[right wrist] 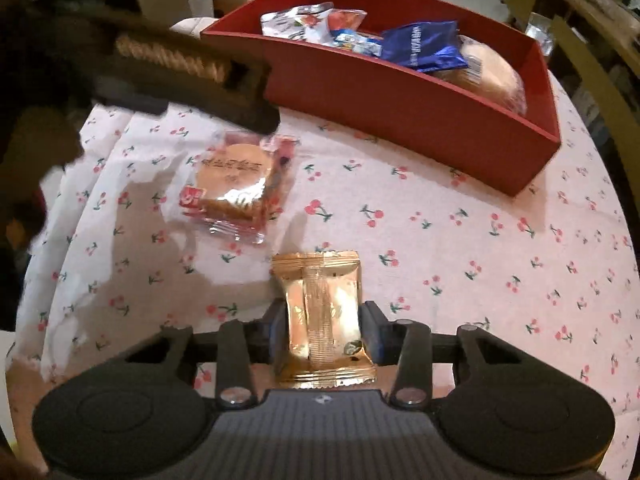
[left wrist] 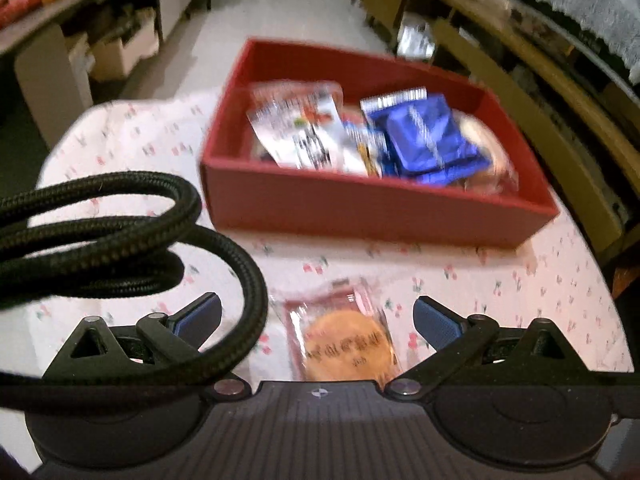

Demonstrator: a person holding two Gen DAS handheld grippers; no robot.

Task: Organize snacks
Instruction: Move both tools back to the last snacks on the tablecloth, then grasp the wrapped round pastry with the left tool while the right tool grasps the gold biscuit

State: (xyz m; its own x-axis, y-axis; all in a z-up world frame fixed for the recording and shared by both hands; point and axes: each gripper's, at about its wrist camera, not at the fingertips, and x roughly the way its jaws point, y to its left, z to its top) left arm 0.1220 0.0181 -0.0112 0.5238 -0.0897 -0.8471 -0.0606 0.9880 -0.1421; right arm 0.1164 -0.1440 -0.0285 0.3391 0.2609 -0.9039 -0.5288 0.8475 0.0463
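A red box [left wrist: 360, 212] [right wrist: 400, 100] stands on the cherry-print tablecloth and holds several snack packets, among them a blue one [left wrist: 428, 140] [right wrist: 420, 46] and a white one [left wrist: 300, 128]. My left gripper [left wrist: 318, 320] is open, its blue pads on either side of a clear packet with a round cracker [left wrist: 344, 344] lying on the cloth; the same packet shows in the right wrist view [right wrist: 236, 184] with the left gripper [right wrist: 192, 76] above it. My right gripper [right wrist: 324, 328] is shut on a gold foil packet [right wrist: 324, 320].
A black braided cable [left wrist: 120, 240] loops across the left of the left wrist view. The cherry-print tablecloth [right wrist: 480, 260] covers a round table. Wooden chairs [left wrist: 540, 100] stand at the right, shelves with boxes [left wrist: 112, 48] at the far left.
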